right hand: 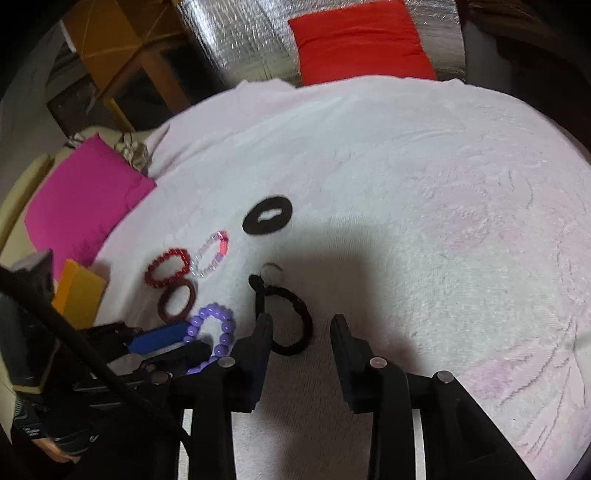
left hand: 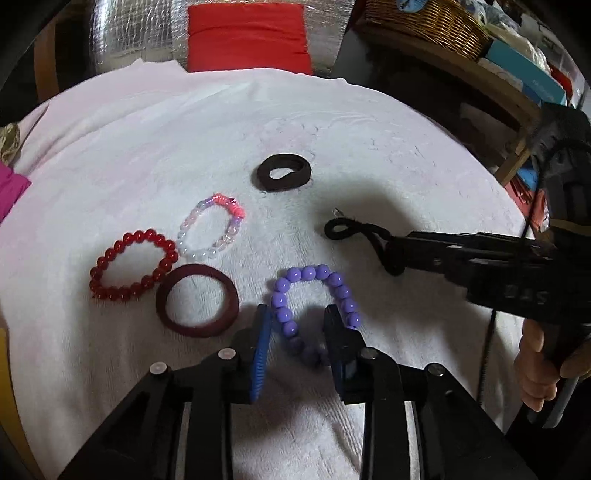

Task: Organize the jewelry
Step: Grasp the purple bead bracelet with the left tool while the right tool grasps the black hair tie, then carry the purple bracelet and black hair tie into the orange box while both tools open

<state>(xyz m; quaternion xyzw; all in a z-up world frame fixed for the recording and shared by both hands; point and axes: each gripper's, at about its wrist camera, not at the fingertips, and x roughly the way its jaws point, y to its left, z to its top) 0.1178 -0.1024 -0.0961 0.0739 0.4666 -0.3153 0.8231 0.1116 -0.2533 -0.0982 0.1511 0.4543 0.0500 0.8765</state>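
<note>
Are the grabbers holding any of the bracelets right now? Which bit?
Neither. The left gripper stands open over the purple bead bracelet, the right gripper open over the black hair tie; both lie on the towel.

A white terry towel (left hand: 147, 155) covers the surface, its pile matt and rough. The purple bead bracelet (left hand: 314, 280) and the red bead bracelet (left hand: 129, 266) look like glossy plastic, the red one translucent. The maroon bangle (left hand: 195, 299) is smooth and matt. The black hair tie (left hand: 284, 171) is soft matt fabric. Behind lie crinkled silver foil (left hand: 129, 33), shiny, a red cloth (left hand: 247, 37), and a woven wicker basket (left hand: 428, 22).
</note>
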